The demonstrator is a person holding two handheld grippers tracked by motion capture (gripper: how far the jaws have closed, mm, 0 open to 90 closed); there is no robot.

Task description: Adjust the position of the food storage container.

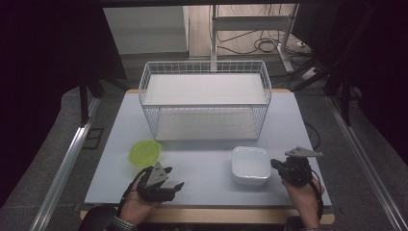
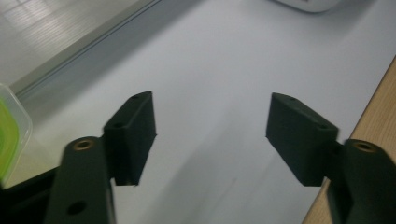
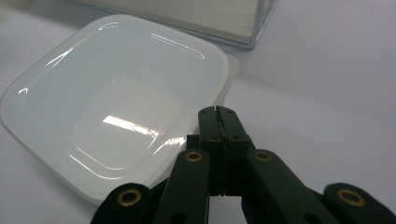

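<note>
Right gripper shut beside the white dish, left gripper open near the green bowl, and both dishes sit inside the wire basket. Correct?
Not quite: neither dish is in the wire basket. The high view shows the white dish and green bowl on the table in front of it. The rest holds: the right gripper is shut beside the white dish, the left gripper open near the green bowl.

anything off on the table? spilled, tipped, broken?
Nothing stands out. The wire basket stands upright at the back of the table; the green bowl and the white square dish sit flat and apart, no spill or damage visible. The right gripper is shut beside the dish's rim; the left gripper is open over bare table.
</note>
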